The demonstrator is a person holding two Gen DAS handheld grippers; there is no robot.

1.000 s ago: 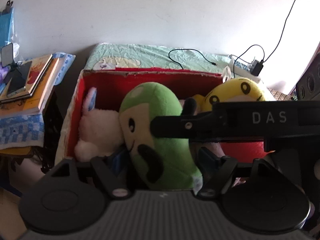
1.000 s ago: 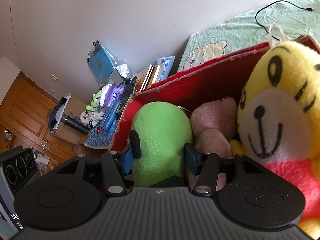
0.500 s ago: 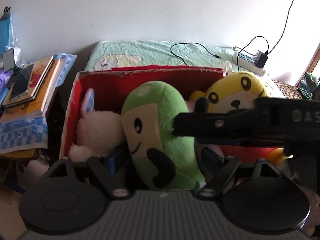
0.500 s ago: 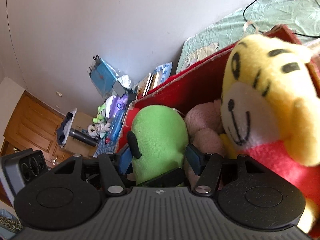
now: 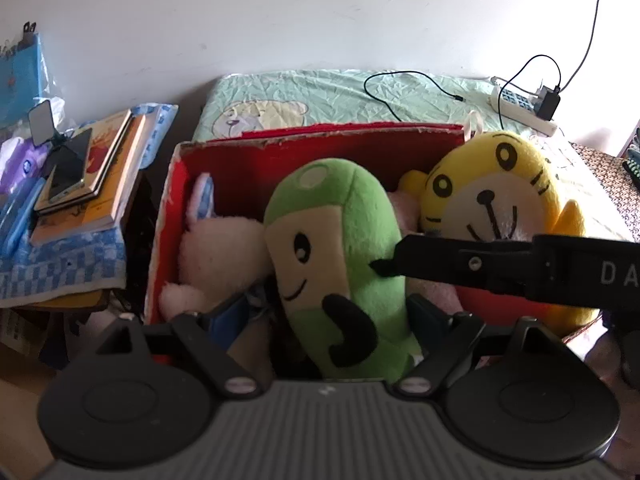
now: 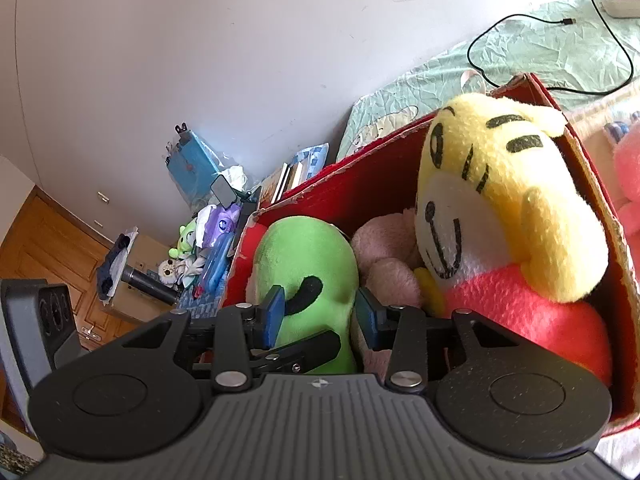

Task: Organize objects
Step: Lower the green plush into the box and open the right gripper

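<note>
In the box (image 5: 256, 160) a bean toy (image 5: 340, 248) stands between a rabbit toy (image 5: 216, 256) on its left and a tiger toy (image 5: 492, 196) on its right. Books (image 5: 100, 172) lie left of the box.

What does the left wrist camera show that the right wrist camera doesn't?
Only the left wrist view shows the green plush toy's face, a white plush toy left of it in the red box, and a charger plugged into the power strip. Only the right wrist view shows a wooden door and a pink toy outside the box. Both show the green toy between the tongs' fingers, the yellow tiger toy and the books.
</note>
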